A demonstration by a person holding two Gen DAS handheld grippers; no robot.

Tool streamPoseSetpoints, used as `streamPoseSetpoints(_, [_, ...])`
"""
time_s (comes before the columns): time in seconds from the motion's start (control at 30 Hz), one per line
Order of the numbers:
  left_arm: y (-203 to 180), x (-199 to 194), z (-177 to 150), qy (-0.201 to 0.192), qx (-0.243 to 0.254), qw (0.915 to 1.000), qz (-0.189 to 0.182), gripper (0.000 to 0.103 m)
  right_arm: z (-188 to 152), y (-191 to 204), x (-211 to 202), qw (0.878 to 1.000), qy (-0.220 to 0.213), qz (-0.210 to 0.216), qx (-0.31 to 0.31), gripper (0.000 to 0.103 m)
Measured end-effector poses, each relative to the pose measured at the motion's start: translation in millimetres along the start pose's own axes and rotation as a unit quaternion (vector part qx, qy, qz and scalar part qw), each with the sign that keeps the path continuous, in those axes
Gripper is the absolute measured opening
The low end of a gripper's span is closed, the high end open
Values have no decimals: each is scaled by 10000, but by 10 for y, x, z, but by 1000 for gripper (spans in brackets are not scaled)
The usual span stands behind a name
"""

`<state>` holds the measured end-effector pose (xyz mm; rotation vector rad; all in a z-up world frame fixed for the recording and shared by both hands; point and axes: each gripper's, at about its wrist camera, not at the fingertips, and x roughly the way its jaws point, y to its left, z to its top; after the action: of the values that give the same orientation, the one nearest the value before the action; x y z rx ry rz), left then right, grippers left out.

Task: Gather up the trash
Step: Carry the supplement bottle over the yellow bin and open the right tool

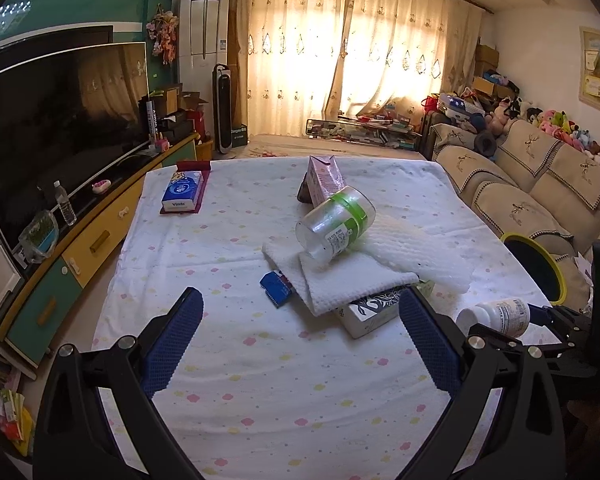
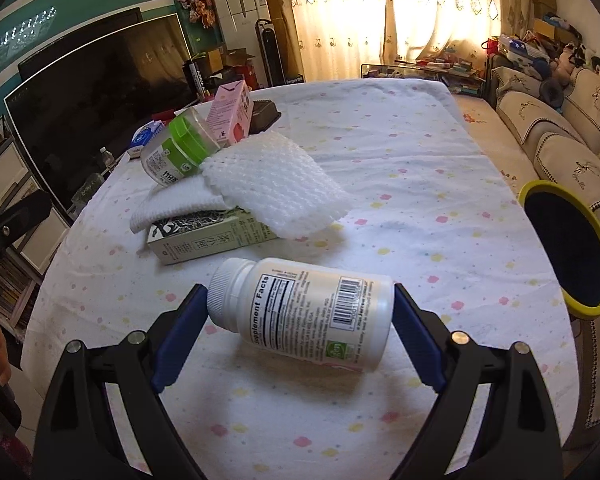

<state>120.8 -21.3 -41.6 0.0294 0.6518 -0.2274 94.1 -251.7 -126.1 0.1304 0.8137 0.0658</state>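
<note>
The right hand-held gripper (image 2: 300, 316) is clamped end to end on a white supplement bottle (image 2: 304, 312), cap against the left pad and base against the right, the bottle lying crosswise above the flowered cloth of the bench (image 2: 400, 152). Just beyond it a green-and-white carton (image 2: 204, 240) lies under a folded white towel (image 2: 172, 204) and a white foam sheet (image 2: 276, 188). Farther off and left, a clear jar with a green band (image 2: 176, 152) leans by a pink carton (image 2: 230, 114). A yellow-rimmed bin (image 2: 568, 248) stands off to the right. The left hand-held gripper (image 1: 300, 312) hangs with jaws apart and empty over the cloth, short of the same pile.
</note>
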Motion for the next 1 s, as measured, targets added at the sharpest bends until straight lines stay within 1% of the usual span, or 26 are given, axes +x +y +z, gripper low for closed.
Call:
streamPoseSetpoints(0.2, [-121, 38, 32, 27, 92, 10000, 0, 97, 104, -340, -81, 9996, -150, -155, 176, 85])
streamPoseSetpoints(0.3, [-169, 74, 52, 63, 120, 9999, 16, 97, 182, -496, -152, 9991, -285, -210, 242, 85])
streamPoseSetpoints(0.4, [-226, 109, 75, 84, 145, 9999, 24, 97, 267, -697, -219, 9979, -435, -358, 326, 85])
streamPoseSetpoints(0.53, [-290, 142, 108, 90, 186, 9998, 48, 97, 408, -1134, -286, 9938, -632, -732, 539, 85])
streamPoseSetpoints(0.6, [-315, 164, 131, 91, 191, 9998, 50, 97, 467, -1396, -281, 9915, -663, -880, 694, 85])
streamPoseSetpoints(0.7, [-365, 201, 147, 113, 219, 9997, 62, 97, 537, -1824, -214, 9872, -604, -1147, 932, 85])
streamPoseSetpoints(0.8, [-424, 255, 163, 155, 256, 9995, 64, 97, 555, -2156, -77, 9840, -500, -1359, 1037, 85])
streamPoseSetpoints(0.87, [-478, 293, 168, 195, 286, 9994, 47, 97, 553, -2381, 73, 9824, -325, -1429, 1154, 85])
streamPoseSetpoints(1.0, [-571, 347, 175, 253, 378, 9990, 39, 97, 513, -2701, 398, 9806, 17, -1517, 1242, 86])
